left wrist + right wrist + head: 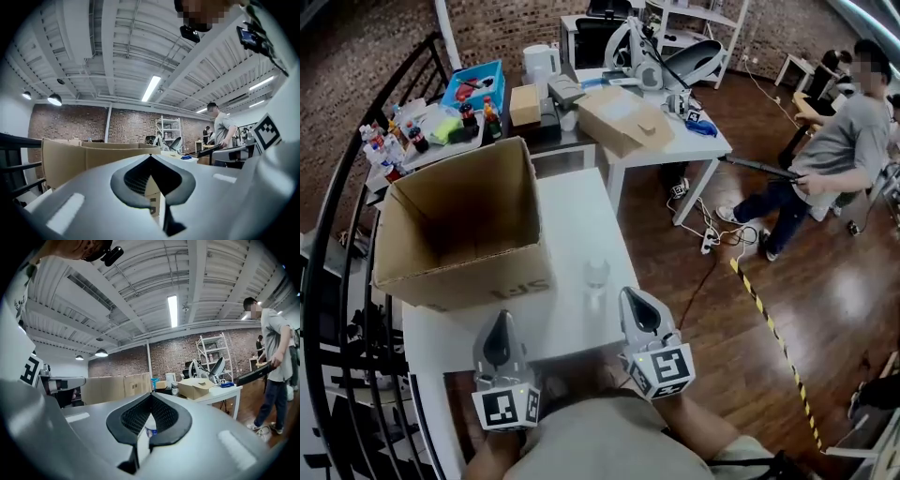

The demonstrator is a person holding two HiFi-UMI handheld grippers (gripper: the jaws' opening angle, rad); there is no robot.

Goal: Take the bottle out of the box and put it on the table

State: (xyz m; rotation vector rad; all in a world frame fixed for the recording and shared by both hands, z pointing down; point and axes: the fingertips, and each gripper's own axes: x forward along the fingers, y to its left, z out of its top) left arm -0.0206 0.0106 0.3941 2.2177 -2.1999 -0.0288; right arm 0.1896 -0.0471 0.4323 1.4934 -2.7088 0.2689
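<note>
An open, empty-looking cardboard box (459, 225) sits on the white table (581, 216). A clear bottle (596, 281) stands upright on the table, just right of the box's near corner. My left gripper (500, 321) hangs shut and empty over the table's near edge, below the box. My right gripper (630, 295) is shut and empty too, a little right of the bottle and apart from it. In the left gripper view the closed gripper (151, 157) points level at the box (84, 157). The right gripper view shows the bottle's blue label (150, 431) beyond the closed gripper (151, 394).
A black stair railing (337, 234) runs along the table's left side. Behind stand a second table (694, 141) with a closed carton (623, 117), a blue bin (475, 84) and several small bottles (412, 136). A person (839, 155) stands at the right, beyond striped floor tape (769, 328).
</note>
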